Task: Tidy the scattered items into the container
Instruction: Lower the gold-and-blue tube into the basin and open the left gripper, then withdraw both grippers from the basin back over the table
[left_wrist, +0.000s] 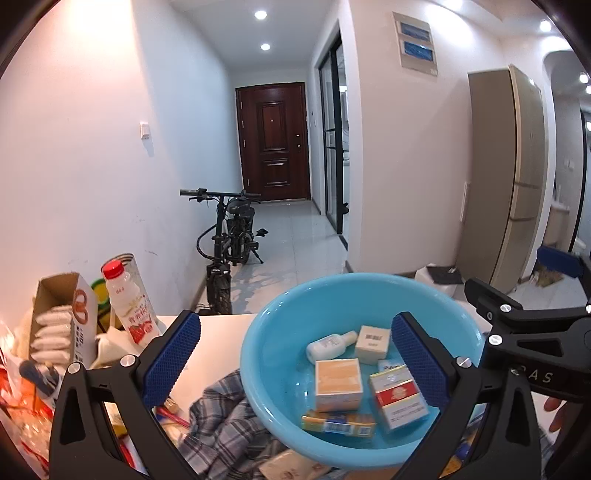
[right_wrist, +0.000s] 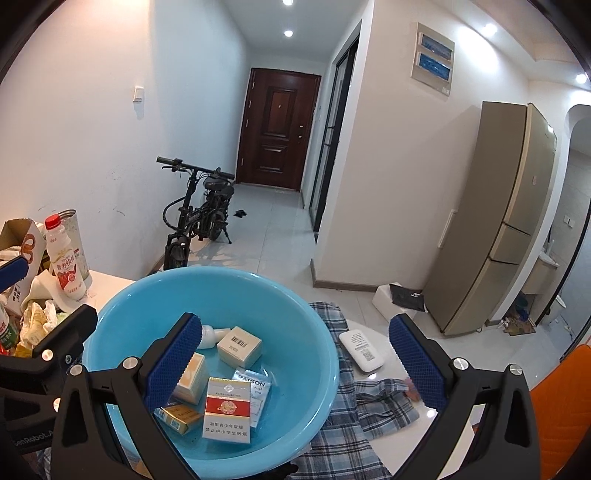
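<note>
Bright recessed ceiling lights (left_wrist: 260, 14) glare on glossy floor tiles (left_wrist: 295, 254); sharp focus, heavy fisheye edge curvature.

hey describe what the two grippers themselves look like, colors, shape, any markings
Both match: the left gripper and right gripper have matte black angular frames with triangular cutouts and round silver bolt heads. Each finger ends in a flat pad of bright blue, finely cross-hatched rubber. White lettering shows on the bodies, partly cut off; it seems to read "GenRobot.A" on the left one. No cables or sleeves are visible.
</note>
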